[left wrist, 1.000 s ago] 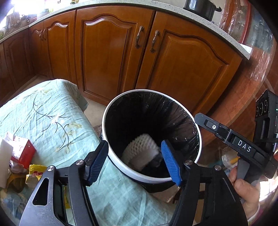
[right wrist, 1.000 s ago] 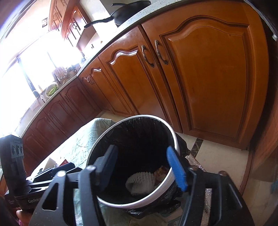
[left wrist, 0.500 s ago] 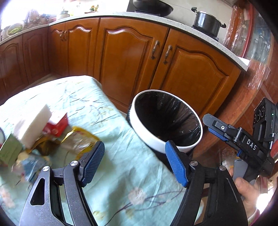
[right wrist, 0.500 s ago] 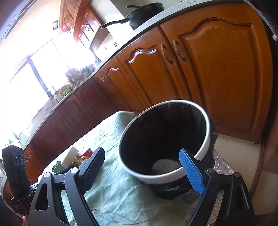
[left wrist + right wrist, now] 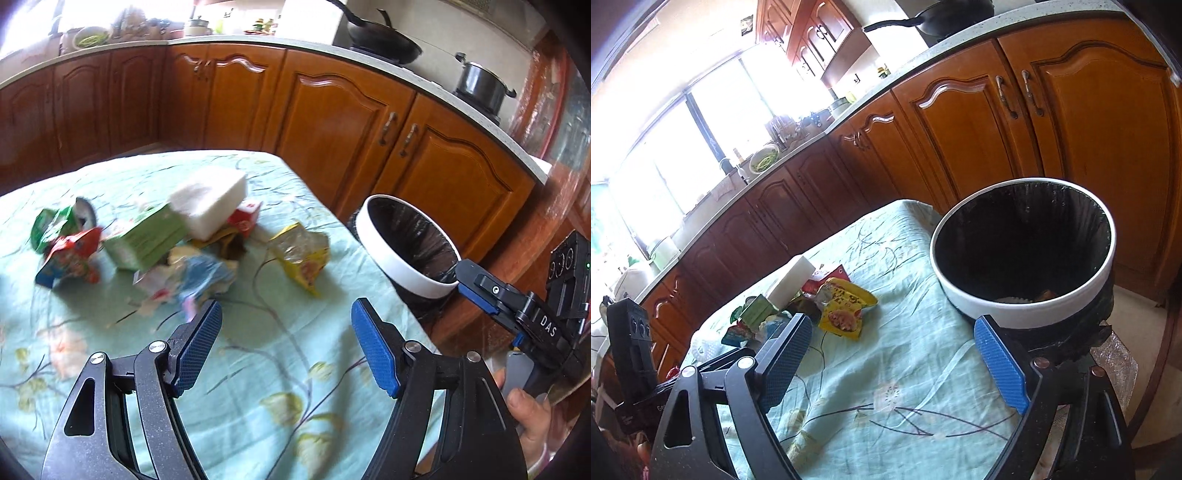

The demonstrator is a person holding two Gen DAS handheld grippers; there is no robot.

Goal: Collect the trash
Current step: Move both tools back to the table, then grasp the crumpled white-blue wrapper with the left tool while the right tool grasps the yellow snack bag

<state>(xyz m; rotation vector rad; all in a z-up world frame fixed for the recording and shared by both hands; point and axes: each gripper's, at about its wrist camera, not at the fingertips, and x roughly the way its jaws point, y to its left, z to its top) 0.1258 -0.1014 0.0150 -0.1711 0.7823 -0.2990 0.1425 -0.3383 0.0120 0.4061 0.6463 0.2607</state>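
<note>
Both grippers, left (image 5: 286, 349) and right (image 5: 892, 363), spread and empty above tablecloth (image 5: 258, 354); trash pile (image 5: 155, 243) left of bin (image 5: 402, 267).

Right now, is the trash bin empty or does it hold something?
Not empty: in the trash bin, white foam netting and a brown scrap show just above the near rim.

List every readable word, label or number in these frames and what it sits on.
"DAS": on the black body of the right hand-held gripper, seen from the left wrist camera.
Print on the yellow plastic snack packet, the green cardboard carton and the red box: too blurred to read.
</note>
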